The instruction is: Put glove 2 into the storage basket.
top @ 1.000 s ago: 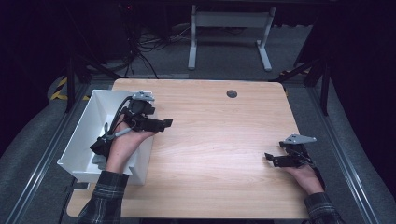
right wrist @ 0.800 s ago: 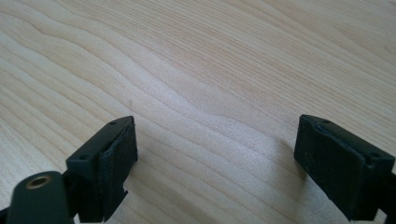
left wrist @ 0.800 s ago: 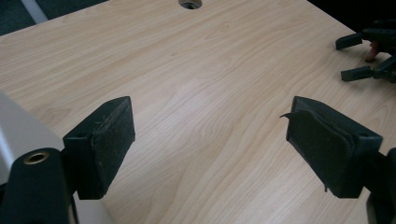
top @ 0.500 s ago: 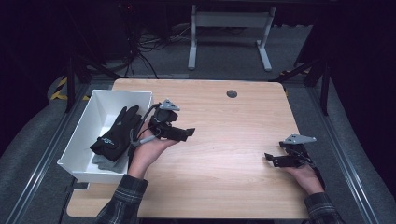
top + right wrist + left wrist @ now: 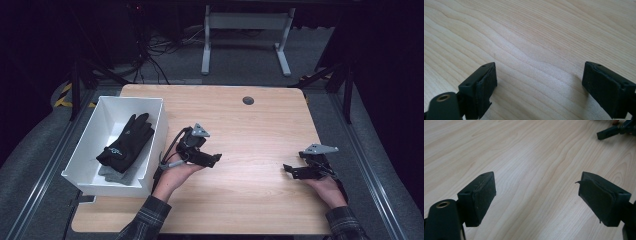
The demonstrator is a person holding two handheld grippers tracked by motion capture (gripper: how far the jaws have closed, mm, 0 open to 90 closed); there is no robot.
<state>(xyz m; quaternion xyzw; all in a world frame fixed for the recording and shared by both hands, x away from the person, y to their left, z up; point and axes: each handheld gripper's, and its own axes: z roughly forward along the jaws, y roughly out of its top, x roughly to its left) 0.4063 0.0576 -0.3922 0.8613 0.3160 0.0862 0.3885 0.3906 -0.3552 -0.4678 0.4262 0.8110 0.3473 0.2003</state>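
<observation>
A black glove (image 5: 126,141) lies in the white bin (image 5: 152,150) at the table's left edge, on top of something grey (image 5: 116,173). My left gripper (image 5: 212,160) is over the wooden table just right of the bin, open and empty; in the left gripper view its pads (image 5: 482,195) stand wide apart over bare wood. My right gripper (image 5: 291,171) rests low at the table's right side, also open with nothing between its jaws, as the right gripper view (image 5: 537,87) shows. The right gripper's tips (image 5: 610,131) appear far off in the left gripper view.
The wooden table (image 5: 240,125) has a round cable hole (image 5: 248,100) near its far edge. Behind the table stands a grey metal frame (image 5: 245,35) on dark floor with cables. The bin's right wall is close to my left hand.
My left gripper has come out of the bin and moved right over the table, leaving the black glove lying in the bin. The right gripper has stayed put.
</observation>
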